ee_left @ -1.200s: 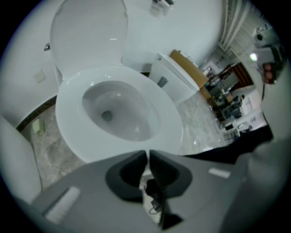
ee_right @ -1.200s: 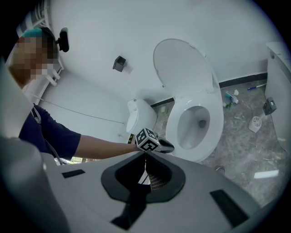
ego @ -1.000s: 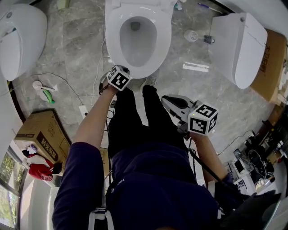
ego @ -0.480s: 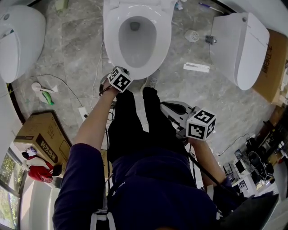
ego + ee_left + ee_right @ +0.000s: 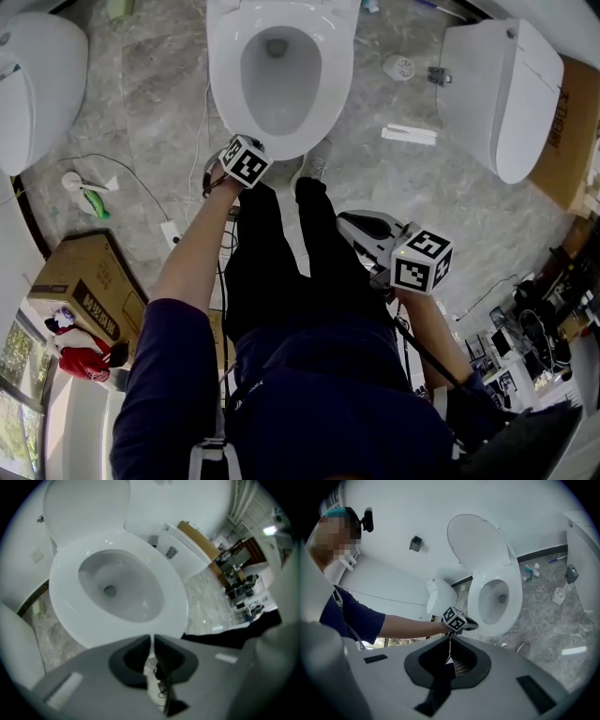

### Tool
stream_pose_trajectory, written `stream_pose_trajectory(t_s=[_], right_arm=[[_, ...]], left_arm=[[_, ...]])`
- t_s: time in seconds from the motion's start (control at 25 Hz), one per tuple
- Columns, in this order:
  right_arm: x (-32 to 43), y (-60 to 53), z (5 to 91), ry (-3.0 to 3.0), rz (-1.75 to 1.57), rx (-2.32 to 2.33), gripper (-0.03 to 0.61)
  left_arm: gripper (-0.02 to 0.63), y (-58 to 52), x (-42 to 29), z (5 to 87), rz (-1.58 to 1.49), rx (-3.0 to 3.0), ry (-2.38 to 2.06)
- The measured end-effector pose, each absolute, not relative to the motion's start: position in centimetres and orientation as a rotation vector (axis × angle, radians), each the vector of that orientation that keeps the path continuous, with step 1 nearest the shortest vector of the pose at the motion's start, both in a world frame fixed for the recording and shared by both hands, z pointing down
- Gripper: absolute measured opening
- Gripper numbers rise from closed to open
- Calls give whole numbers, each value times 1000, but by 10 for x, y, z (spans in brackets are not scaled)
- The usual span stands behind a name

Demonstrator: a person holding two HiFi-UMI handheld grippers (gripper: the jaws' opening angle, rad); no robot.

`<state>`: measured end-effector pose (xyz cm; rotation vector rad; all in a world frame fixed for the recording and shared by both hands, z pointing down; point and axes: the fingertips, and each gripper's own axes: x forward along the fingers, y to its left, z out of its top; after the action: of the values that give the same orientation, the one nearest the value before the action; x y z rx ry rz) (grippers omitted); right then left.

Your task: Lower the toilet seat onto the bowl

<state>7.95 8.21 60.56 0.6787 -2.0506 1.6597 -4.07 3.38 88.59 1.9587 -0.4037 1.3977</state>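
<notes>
The white toilet [image 5: 281, 75] stands straight ahead. Its seat ring [image 5: 70, 616] lies flat on the bowl, and the lid [image 5: 478, 541] stands upright behind it. My left gripper [image 5: 251, 150] hovers at the bowl's front rim, pointing steeply down. Its jaws [image 5: 152, 639] are shut with nothing between them, and they touch neither seat nor bowl. My right gripper [image 5: 343, 221] hangs farther back on the right, over the person's leg. It is shut and empty [image 5: 450, 638], and in its own view the left gripper [image 5: 461, 622] shows ahead of it.
Another white toilet [image 5: 37, 84] stands at the left and one more [image 5: 497, 94] at the right. Cardboard boxes [image 5: 84, 281] sit at the lower left. A white strip [image 5: 408, 134], a green brush [image 5: 94, 202] and cables [image 5: 173, 230] lie on the marble floor. The person's legs [image 5: 281, 253] stand before the bowl.
Both grippers have sunk a little, with their jaws unchanged. The seat and lid have not moved.
</notes>
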Motion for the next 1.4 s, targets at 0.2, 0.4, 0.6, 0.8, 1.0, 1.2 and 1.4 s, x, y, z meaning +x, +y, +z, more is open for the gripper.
stream_pose_trajectory(t_s=[0.2,0.4,0.6,0.8,1.0,1.2,1.4], right_arm=[[81,82,609,-2047,1658,672,9],[82,74,603,-2069,1638,673,9],[72,63,580,-2134,1600,668,9],[56,42,539,-2250,1522,659,9],[48,21,500,-2377,1410,632,9],[53,11,455,-2469,1297,610,9],[59,-7,408,-2580,1187,642,8]], left_arm=[[32,39,-40,892,1400,1941,-400],[32,43,-44,888,1414,1918,-389],[31,38,-42,837,1315,1974,-426],[5,23,-35,750,1135,2075,-477],[5,-1,-25,661,975,2184,-578],[4,-5,-8,563,857,2294,-662],[5,-22,0,475,796,2448,-749]])
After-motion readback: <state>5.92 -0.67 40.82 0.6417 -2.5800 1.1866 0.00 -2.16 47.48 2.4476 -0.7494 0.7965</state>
